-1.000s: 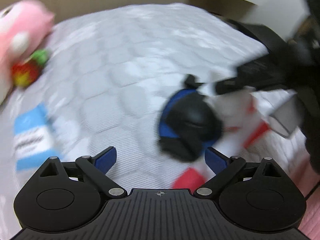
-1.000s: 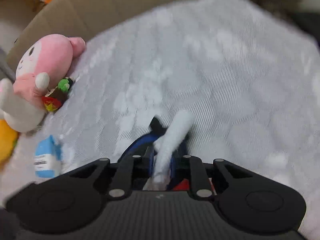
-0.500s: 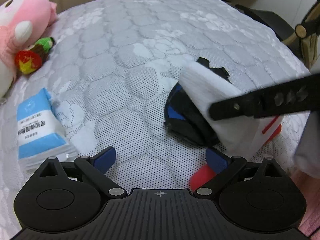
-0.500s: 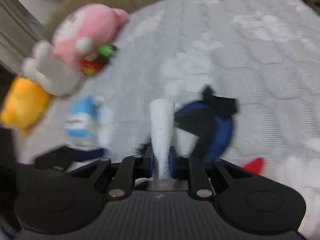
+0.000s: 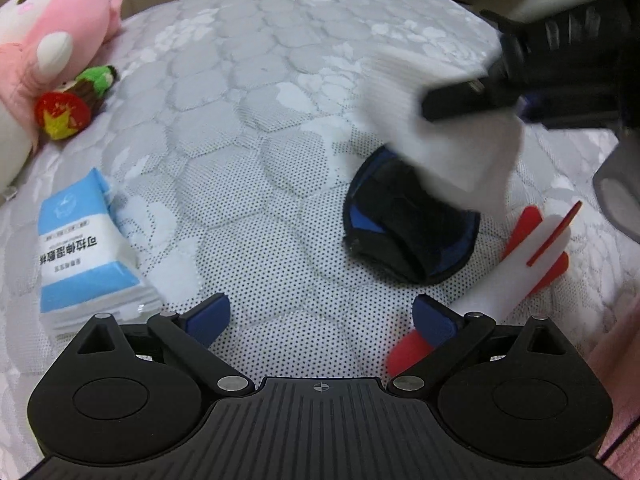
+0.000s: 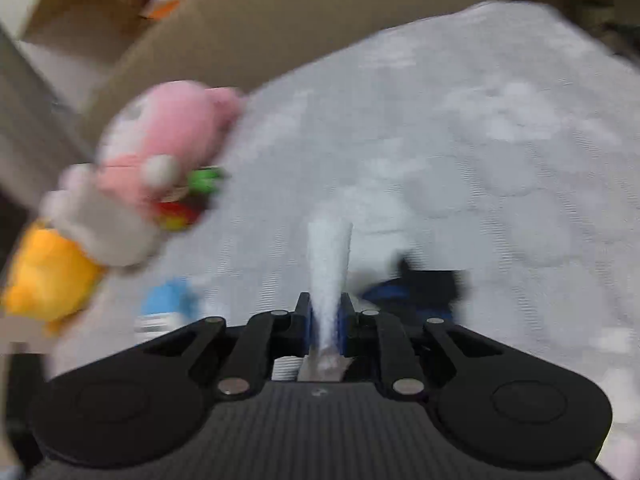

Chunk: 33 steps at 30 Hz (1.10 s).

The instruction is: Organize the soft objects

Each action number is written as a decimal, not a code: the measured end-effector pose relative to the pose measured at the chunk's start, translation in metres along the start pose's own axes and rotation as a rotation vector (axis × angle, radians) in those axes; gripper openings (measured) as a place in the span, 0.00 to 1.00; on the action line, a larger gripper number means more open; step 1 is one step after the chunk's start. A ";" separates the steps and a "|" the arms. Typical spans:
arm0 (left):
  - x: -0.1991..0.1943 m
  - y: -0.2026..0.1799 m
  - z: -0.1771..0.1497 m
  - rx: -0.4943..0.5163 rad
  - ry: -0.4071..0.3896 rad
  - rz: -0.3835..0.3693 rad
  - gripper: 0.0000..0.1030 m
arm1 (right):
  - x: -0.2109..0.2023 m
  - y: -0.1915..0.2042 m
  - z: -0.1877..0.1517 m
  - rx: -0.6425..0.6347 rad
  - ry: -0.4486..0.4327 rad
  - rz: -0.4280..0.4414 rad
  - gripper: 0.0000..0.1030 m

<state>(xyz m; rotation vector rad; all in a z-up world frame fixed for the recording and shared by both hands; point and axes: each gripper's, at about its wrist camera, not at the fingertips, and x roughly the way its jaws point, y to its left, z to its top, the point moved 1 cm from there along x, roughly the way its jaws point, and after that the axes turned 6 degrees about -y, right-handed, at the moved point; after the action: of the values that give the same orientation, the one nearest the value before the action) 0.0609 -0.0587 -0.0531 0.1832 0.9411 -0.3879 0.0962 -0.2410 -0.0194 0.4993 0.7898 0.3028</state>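
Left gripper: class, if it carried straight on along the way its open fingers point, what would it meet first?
Probably the bare quilted mattress: the left gripper points down at an empty patch between the blue-and-white packet and the black-and-blue pouch. Depth is hard to judge.

Plush toy (image 5: 48, 52) far left on the mattress (image 5: 248, 128), packet (image 5: 80, 240) nearer, pouch (image 5: 404, 232) at right.

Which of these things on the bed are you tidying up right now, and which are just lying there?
Being tidied:
- white cloth, pinched in the right gripper
- pink plush toy
- black and blue pouch
- red and white cloth

Just lying there:
- blue and white wipes pack
- quilted bed cover
- cardboard box
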 end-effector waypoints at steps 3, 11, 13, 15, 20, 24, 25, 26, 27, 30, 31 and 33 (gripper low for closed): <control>0.001 -0.001 0.000 0.001 0.002 -0.002 0.98 | 0.013 0.009 -0.013 -0.052 0.040 0.028 0.16; -0.011 0.012 0.008 -0.027 -0.067 0.006 0.98 | 0.015 0.007 -0.021 -0.148 0.013 -0.171 0.16; -0.034 0.032 0.016 -0.102 -0.180 0.034 0.97 | 0.013 -0.006 -0.013 -0.092 -0.011 -0.217 0.16; -0.057 0.055 0.022 -0.180 -0.294 0.131 0.98 | 0.011 -0.022 -0.006 -0.020 -0.025 -0.249 0.16; -0.050 0.104 0.026 -0.229 -0.231 0.347 0.99 | -0.002 -0.055 0.008 0.169 -0.077 -0.220 0.16; -0.013 0.124 0.024 -0.295 -0.089 0.363 0.99 | -0.007 -0.057 0.010 0.192 -0.095 -0.171 0.17; -0.004 0.124 0.025 -0.288 -0.067 0.379 0.99 | -0.006 -0.056 0.010 0.189 -0.091 -0.164 0.17; 0.003 0.122 0.027 -0.259 -0.056 0.404 0.99 | -0.006 -0.055 0.009 0.184 -0.086 -0.159 0.17; 0.010 0.119 0.030 -0.222 -0.048 0.433 0.99 | -0.005 -0.054 0.009 0.180 -0.081 -0.154 0.17; 0.025 0.113 0.038 -0.152 -0.040 0.503 0.93 | -0.005 -0.049 0.009 0.165 -0.079 -0.145 0.17; 0.026 0.111 0.039 -0.154 -0.041 0.487 0.67 | -0.006 -0.048 0.009 0.161 -0.082 -0.144 0.17; 0.026 0.103 0.039 -0.162 -0.044 0.418 0.59 | -0.009 -0.048 0.009 0.166 -0.090 -0.142 0.17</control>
<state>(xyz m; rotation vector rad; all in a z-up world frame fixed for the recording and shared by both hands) 0.1453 0.0174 -0.0529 0.2166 0.8610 0.0697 0.1003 -0.2884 -0.0348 0.6050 0.7616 0.0833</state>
